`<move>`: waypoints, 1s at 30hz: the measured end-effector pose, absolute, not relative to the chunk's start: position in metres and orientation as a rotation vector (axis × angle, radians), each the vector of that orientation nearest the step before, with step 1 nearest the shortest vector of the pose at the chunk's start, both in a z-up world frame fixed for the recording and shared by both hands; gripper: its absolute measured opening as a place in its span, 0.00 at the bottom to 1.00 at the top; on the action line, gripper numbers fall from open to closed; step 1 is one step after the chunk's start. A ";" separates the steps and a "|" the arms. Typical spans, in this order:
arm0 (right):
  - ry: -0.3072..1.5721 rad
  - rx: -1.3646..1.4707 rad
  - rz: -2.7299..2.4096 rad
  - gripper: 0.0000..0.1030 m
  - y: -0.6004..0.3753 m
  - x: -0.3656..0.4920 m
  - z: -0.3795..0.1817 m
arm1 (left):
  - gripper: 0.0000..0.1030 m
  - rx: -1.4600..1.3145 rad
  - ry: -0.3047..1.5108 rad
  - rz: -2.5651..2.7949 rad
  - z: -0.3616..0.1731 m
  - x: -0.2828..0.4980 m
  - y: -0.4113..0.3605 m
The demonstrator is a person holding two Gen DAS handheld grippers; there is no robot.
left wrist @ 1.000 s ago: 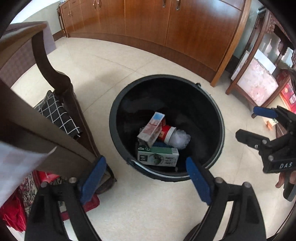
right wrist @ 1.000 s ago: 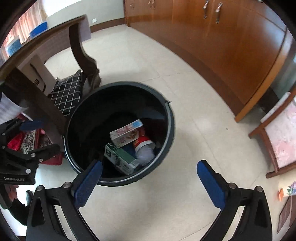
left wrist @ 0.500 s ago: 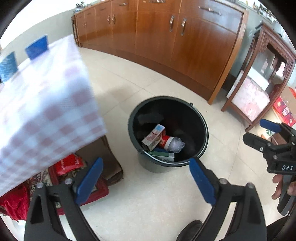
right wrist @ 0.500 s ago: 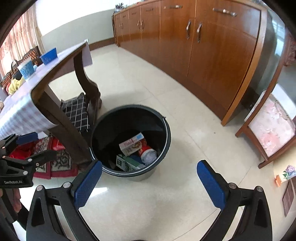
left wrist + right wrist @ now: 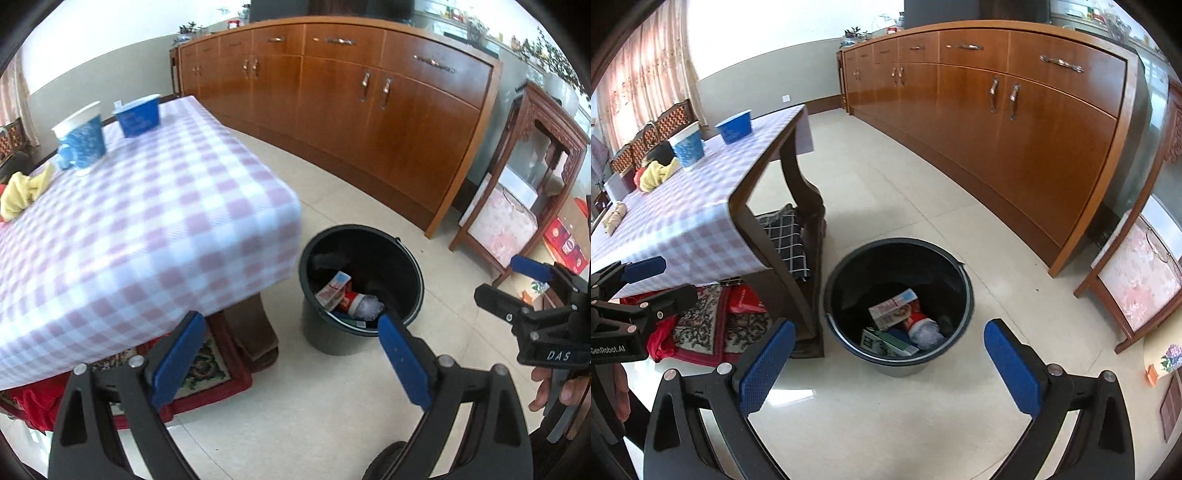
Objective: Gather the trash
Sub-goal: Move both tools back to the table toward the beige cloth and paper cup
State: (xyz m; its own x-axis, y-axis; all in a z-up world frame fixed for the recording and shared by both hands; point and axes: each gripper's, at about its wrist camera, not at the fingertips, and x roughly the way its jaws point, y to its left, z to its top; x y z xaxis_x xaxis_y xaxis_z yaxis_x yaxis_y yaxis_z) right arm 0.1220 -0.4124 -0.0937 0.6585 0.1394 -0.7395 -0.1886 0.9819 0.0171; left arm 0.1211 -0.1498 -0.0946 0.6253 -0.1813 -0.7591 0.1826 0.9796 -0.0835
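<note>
While the black bucket [image 5: 899, 354] stands upright on the tiled floor [image 5: 886, 192], it sits just beside the table leg [image 5: 803, 206] and apart from the wooden sideboard [image 5: 1015, 122]. Trash lies at its bottom: a red-and-white carton [image 5: 894, 308] tilted on top, a green-and-white carton [image 5: 884, 343] flat under it near the front wall, and a red cup w/ clear plastic crumpled at its mouth [image 5: 921, 326] touching both. Bucket rim is round, wire handle down along the outside.

Left gripper [image 5: 291, 356]: blue pads spread wide, nothing between them; jaws were just widening, no item in them. It hangs above the floor in front of the bucket, apart from it. Right gripper [image 5: 890, 367]: pads likewise spread wide, empty, above the floor on the near side of the bucket, no contact. A hand [image 5: 554, 387] shows at the right gripper's grip in the left wrist view.

Table w/ pink-and-white checked cloth [image 5: 155, 206] stands beside the bucket. On it, well apart from the bucket: two blue paper cups [image 5: 83, 134], upright, and a yellow crumpled item [image 5: 22, 192]; what it is cannot be told. Under the table: a patterned rug [image 5: 701, 325], red items, and a black checked cushion [image 5: 783, 236]. A chair w/ pink seat [image 5: 1137, 280] stands to the right.
</note>
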 end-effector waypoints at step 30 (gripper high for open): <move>0.715 -0.124 0.326 1.00 -0.293 0.113 -0.035 | 0.93 -0.053 0.774 -0.051 -0.059 0.097 -0.043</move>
